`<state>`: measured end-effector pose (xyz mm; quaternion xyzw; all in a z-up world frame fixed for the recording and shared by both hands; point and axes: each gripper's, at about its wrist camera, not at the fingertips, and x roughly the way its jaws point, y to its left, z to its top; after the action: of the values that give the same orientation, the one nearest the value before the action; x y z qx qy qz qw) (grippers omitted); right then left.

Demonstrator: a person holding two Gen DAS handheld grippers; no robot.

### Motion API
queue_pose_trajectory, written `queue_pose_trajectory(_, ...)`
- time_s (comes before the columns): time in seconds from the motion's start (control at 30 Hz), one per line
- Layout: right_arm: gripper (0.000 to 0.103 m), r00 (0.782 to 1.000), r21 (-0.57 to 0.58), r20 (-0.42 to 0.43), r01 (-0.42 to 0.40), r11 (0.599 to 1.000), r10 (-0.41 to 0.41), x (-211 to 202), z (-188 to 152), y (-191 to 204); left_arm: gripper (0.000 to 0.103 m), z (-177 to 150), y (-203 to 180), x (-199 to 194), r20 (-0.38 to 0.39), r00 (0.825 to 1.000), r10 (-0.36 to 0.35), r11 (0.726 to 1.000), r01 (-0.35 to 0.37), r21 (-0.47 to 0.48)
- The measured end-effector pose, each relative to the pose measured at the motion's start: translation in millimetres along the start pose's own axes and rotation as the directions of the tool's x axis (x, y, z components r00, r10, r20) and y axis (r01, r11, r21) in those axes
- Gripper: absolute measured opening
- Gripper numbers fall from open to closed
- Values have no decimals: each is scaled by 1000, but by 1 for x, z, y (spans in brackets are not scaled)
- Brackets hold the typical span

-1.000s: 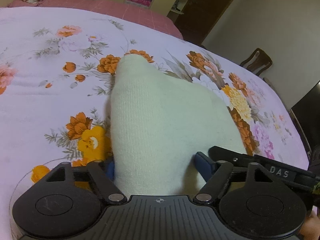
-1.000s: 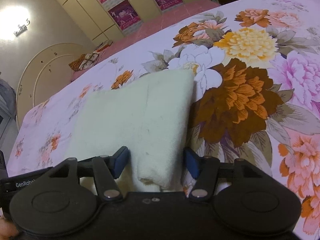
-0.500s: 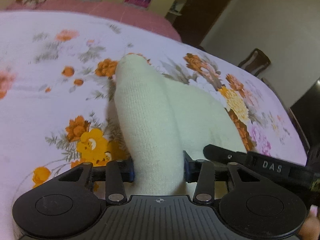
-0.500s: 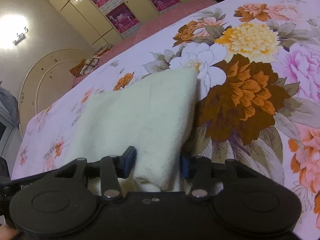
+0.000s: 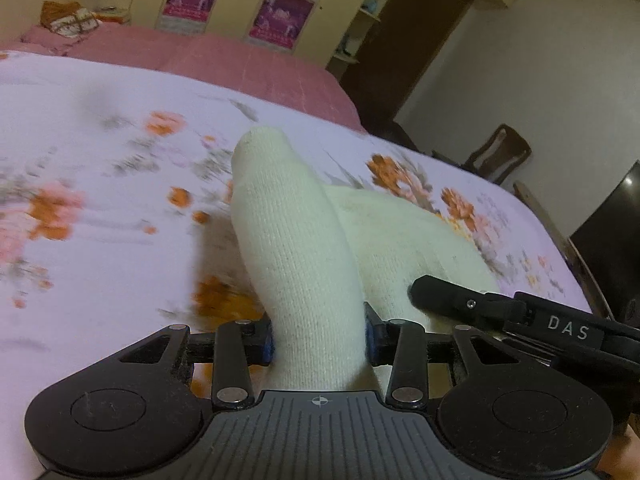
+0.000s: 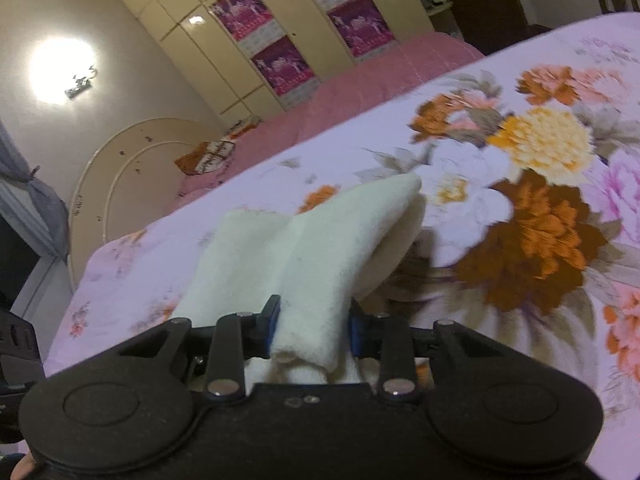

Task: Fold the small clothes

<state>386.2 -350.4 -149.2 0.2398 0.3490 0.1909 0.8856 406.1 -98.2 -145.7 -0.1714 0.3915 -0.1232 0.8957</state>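
Note:
A small cream knit garment (image 5: pixel 304 248) lies on a floral bedsheet (image 5: pixel 100 208). My left gripper (image 5: pixel 319 334) is shut on the garment's near edge, and the cloth rises in a ridge between the blue pads. My right gripper (image 6: pixel 312 326) is shut on the other near corner of the same garment (image 6: pixel 320 248), which is lifted and bunched above the sheet. The right gripper's black finger also shows in the left wrist view (image 5: pixel 500 312), lying against the cloth.
The bed's pink cover (image 5: pixel 200 60) lies beyond the floral sheet. Wardrobes with magenta posters (image 6: pixel 280 40) stand behind it. A wooden chair (image 5: pixel 500 152) and a dark cabinet (image 5: pixel 608 248) stand past the bed's right side. A folded bundle (image 5: pixel 68 18) sits at the head.
Both grippers have closed on the garment's near edge and lifted it. The cloth has gone from lying flat to bunched ridges, and both views have tilted upward.

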Motion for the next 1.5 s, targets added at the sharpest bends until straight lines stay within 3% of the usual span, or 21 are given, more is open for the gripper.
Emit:
queue_pose_trajectory(0.23,31,997,-54,-19,-82,995,81,33,-3,74,40,15,76,-57,68,996,60,997,-57,-49)
queue_pose_trajectory(0.5,31,990,-75,-40,-141,987,138,105,-28,177,40,41,198,-107,106,988,114,991,-106,-76)
queue_pose_trajectory(0.67,31,989,-99,-56,-139,985,134,152,-44,223,40,47,262,-103,84,988,126,989,-119,-83)
queue_pose_trajectory(0.77,31,990,-108,-95,-110,988,99,179,-55,231,40,36,295,-84,45,987,155,985,-150,-87)
queue_pose_trajectory(0.83,32,990,-115,-130,-72,991,57,194,-67,231,57,25,312,-76,41,989,145,983,-139,-121)
queue_pose_trajectory(1.0,45,990,-80,-138,1,997,-12,197,-74,215,58,29,315,-79,48,991,128,986,-122,-112)
queue_pose_trajectory(1.13,45,996,-71,-78,27,997,-33,183,-58,220,58,52,316,-87,102,986,132,981,-116,-156)
queue_pose_trajectory(1.27,42,994,-102,-81,69,992,-78,199,-44,228,58,67,327,-68,95,979,181,970,-161,-183)
queue_pose_trajectory(1.4,27,991,-170,-68,103,980,-116,222,-43,236,59,63,339,-51,66,979,192,960,-174,-219)
queue_pose_trajectory(1.5,27,979,-239,-74,169,956,-191,240,-49,234,63,63,337,-48,68,976,205,959,-187,-213)
